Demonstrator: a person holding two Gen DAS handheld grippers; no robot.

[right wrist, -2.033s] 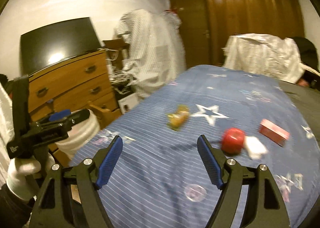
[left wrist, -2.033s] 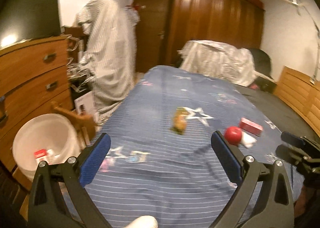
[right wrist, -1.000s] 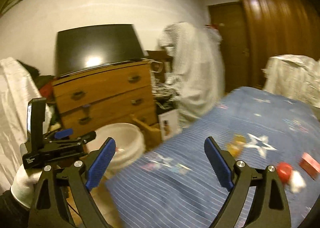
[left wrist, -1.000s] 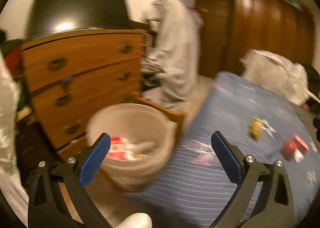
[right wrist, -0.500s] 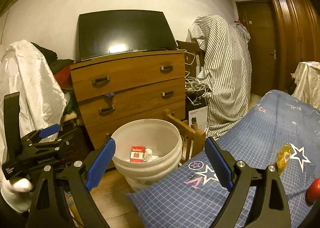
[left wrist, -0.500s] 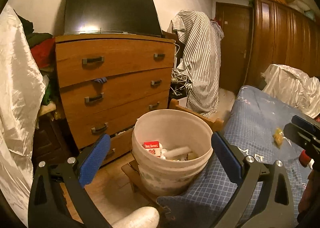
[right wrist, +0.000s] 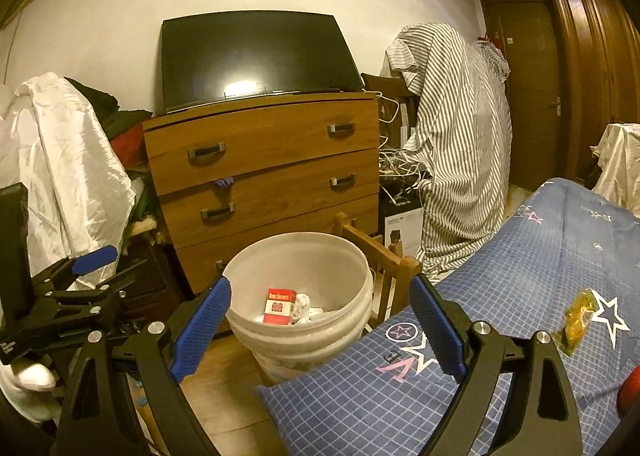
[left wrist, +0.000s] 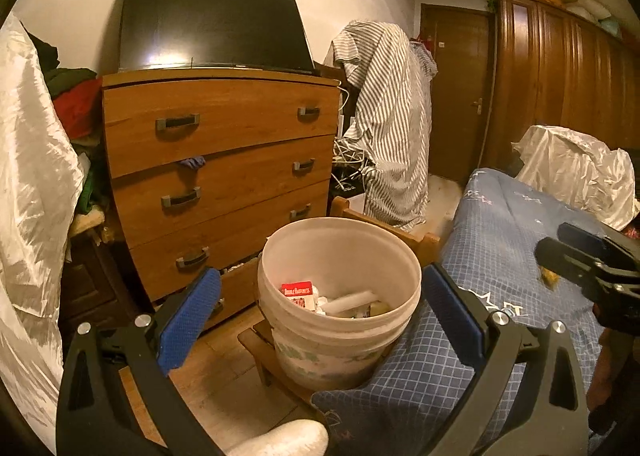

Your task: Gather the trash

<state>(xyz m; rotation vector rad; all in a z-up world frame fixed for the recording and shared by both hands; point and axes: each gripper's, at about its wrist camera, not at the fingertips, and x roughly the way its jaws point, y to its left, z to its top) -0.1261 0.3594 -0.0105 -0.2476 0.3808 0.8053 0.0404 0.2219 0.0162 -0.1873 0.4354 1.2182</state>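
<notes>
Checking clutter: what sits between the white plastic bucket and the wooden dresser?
Bare wood floor only, between white plastic bucket and wooden dresser, per left wrist view.

Straight ahead, a wooden dresser [left wrist: 224,176] with a dark TV [left wrist: 212,26] leaning on top. To its right, a striped cloth [left wrist: 394,124] drapes over something tall, a brown door [left wrist: 456,92] behind it. Far left, shiny white fabric [left wrist: 32,192]. Off right, a big wardrobe [left wrist: 568,84].

I swung both my grippers off the bed [right wrist: 540,256] and round to the white bucket [left wrist: 340,252], which sat at the left edge 2 seconds ago. It now sits framed between my left gripper [left wrist: 320,304] pads and my right gripper [right wrist: 320,320] pads.
</notes>
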